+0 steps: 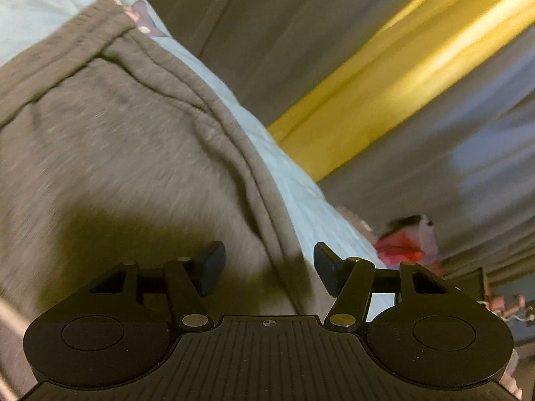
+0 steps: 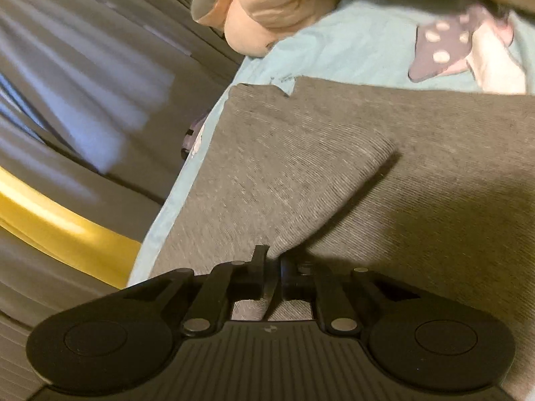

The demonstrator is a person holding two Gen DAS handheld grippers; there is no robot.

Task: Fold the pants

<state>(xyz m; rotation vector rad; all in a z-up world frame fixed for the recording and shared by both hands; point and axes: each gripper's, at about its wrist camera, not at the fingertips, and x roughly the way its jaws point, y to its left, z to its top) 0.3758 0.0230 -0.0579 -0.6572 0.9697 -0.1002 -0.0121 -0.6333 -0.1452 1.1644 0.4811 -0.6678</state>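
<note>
Here the grey pants (image 1: pixel 110 140) are seen spread on a bed covered by a light blue sheet (image 1: pixel 301 197), close to its edge, beyond which curtains (image 1: pixel 334 33) and a yellow band (image 1: pixel 384 93) are visible. The left tongs (image 1: pixel 269 267) are held wide apart above the cloth, with a raised seam ridge lying between the fingers but nothing gripped. The right tongs (image 2: pixel 274 274) are closed narrowly on a fold of the pants (image 2: pixel 334 167), and a taut crease is drawn from that pinch diagonally across the fabric.

Several failures can be expected from this state. Since only one side is held, the cloth could be dragged askew if the right side is lifted alone, and an uneven fold would be produced. The pinch appears shallow, so the fabric could be lost under tension. If the left tongs are closed on the ridge, only one layer might be caught, or the sheet might be taken with it. The garment lies near the bed's edge, so it could be pulled off. The plush toy (image 2: pixel 267 3) and the dotted cloth (image 2: pixel 444 43) beyond the pants could be disturbed by a long sweep.
</note>
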